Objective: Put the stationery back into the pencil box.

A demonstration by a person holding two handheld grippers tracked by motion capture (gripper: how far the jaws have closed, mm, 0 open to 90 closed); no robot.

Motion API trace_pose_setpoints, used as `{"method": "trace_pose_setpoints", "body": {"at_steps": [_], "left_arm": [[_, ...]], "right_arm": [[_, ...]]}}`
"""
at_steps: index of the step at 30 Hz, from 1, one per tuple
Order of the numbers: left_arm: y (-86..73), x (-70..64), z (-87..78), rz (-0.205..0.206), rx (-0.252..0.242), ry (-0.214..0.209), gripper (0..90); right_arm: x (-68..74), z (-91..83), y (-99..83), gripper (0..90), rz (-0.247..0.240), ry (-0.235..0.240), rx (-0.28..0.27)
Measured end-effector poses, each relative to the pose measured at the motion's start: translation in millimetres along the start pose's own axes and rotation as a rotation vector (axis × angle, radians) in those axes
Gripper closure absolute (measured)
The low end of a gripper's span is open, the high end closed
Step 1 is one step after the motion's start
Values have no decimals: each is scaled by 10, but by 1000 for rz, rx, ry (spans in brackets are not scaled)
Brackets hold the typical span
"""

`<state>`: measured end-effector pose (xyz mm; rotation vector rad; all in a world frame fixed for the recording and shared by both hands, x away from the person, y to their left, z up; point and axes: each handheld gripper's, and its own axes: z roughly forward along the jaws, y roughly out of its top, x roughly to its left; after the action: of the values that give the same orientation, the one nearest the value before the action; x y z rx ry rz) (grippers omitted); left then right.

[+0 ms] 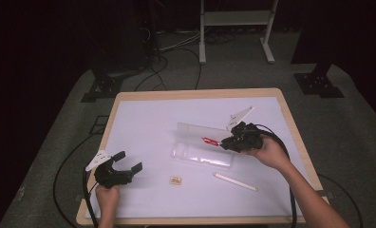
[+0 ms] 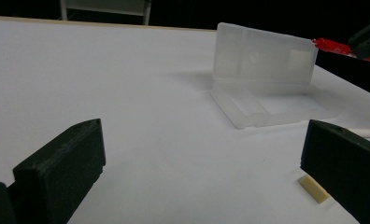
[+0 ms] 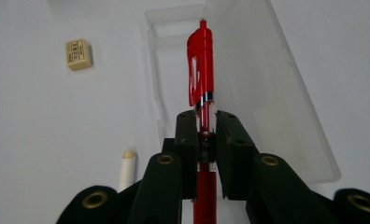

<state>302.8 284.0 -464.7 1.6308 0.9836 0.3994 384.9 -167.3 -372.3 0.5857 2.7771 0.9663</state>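
A clear plastic pencil case (image 1: pixel 202 147) (image 2: pixel 262 77) (image 3: pixel 262 93) lies open in the middle of the white table, its lid standing up at the back. My right gripper (image 1: pixel 228 141) (image 3: pixel 205 122) is shut on a red pen (image 1: pixel 210 141) (image 3: pixel 201 65) (image 2: pixel 335 45) and holds it just above the case's right end, clip end pointing left. A small beige eraser (image 1: pixel 176 180) (image 2: pixel 315 189) (image 3: pixel 77 54) and a white stick (image 1: pixel 235 181) (image 3: pixel 126 170) lie in front of the case. My left gripper (image 1: pixel 127 161) (image 2: pixel 197 168) stands open near the front left corner with nothing between its fingers.
The white mat covers a wooden table (image 1: pixel 195 92). Cables (image 1: pixel 67 161) run across the grey floor, and a white frame's legs (image 1: pixel 202 42) stand beyond the table's far edge. Black stands (image 1: pixel 100 88) sit at both far corners.
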Motion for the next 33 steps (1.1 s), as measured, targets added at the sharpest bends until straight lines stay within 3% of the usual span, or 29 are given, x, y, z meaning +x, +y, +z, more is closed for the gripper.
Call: {"method": "trace_pose_setpoints", "body": {"at_steps": [21,33], "left_arm": [[0,0,1,2,2,0,0],[0,1,2,2,2,-2,0]], "right_arm": [[-56,76,205,788,-32,16,16],[-83,215,243,788,-52,26,28]]}}
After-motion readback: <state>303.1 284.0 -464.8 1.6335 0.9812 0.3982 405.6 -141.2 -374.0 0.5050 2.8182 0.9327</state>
